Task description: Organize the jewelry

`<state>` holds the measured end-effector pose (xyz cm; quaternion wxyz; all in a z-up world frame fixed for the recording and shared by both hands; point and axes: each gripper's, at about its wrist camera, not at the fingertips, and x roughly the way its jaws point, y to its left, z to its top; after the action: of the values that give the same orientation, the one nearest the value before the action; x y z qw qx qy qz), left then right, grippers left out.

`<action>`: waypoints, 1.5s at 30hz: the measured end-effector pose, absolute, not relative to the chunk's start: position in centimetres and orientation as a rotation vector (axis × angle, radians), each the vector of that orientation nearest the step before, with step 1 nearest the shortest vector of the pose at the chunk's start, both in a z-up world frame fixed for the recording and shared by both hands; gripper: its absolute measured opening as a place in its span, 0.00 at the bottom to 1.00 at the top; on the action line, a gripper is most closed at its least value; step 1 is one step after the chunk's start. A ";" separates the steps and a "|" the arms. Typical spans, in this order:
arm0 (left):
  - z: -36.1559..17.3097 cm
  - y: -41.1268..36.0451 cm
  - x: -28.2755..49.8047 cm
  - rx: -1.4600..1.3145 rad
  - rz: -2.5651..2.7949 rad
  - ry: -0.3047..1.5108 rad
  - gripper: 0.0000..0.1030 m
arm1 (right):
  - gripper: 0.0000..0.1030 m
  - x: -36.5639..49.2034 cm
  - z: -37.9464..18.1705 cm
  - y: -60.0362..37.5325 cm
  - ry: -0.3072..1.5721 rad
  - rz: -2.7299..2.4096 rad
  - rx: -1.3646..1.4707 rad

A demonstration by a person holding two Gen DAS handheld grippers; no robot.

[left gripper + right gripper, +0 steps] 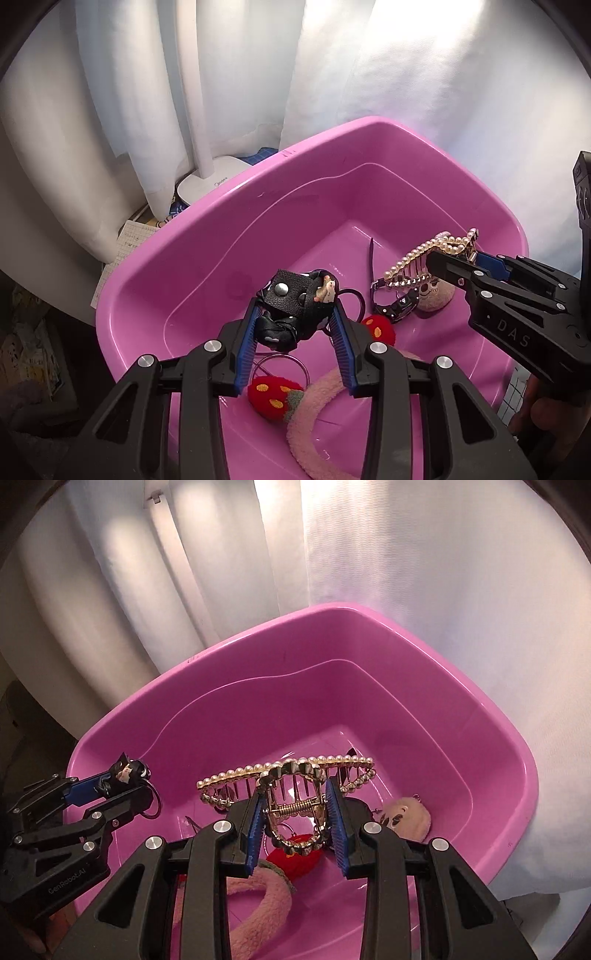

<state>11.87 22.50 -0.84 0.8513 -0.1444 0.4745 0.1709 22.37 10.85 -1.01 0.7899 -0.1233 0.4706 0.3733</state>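
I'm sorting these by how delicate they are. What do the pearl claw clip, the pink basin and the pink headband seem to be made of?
Pearl claw clip: looks like shiny gold-tone metal with a bare coil spring, edged in glossy beads, probably imitation pearl.
Pink basin: smooth moulded plastic, with soft glare on its walls.
Pink headband: fuzzy fleece-like fabric, matte and nubbly.

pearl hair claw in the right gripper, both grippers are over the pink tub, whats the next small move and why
Probably lower the right gripper a little and open it, so the pearl hair claw drops into the pink tub. It already hangs over the tub's floor, above the pink headband and the red strawberry. The left gripper, holding a black hair tie, sits apart, so nothing blocks it.
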 end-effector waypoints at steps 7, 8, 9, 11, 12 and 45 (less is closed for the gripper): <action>-1.6 22.3 12.5 -0.312 0.405 1.043 0.62 | 0.32 23.5 -2.2 11.5 1.075 0.768 -0.285; -1.5 22.3 12.4 -0.309 0.418 1.042 0.72 | 0.46 24.1 -2.3 11.8 1.076 0.766 -0.282; -1.4 22.3 12.4 -0.308 0.429 1.040 0.84 | 0.52 24.2 -2.1 11.8 1.071 0.776 -0.272; -1.2 22.2 12.3 -0.307 0.435 1.038 0.89 | 0.63 24.2 -1.5 11.8 1.049 0.772 -0.278; -1.2 22.1 12.4 -0.305 0.434 1.050 0.91 | 0.63 24.1 -1.3 11.9 1.045 0.773 -0.283; -1.0 22.1 12.0 -0.302 0.471 1.101 0.92 | 0.65 22.9 -0.7 10.3 1.037 0.753 -0.296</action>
<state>11.99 22.08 -0.99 0.8153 -0.1415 0.5162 0.2209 22.88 10.32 -0.72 0.7915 -0.1375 0.4818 0.3501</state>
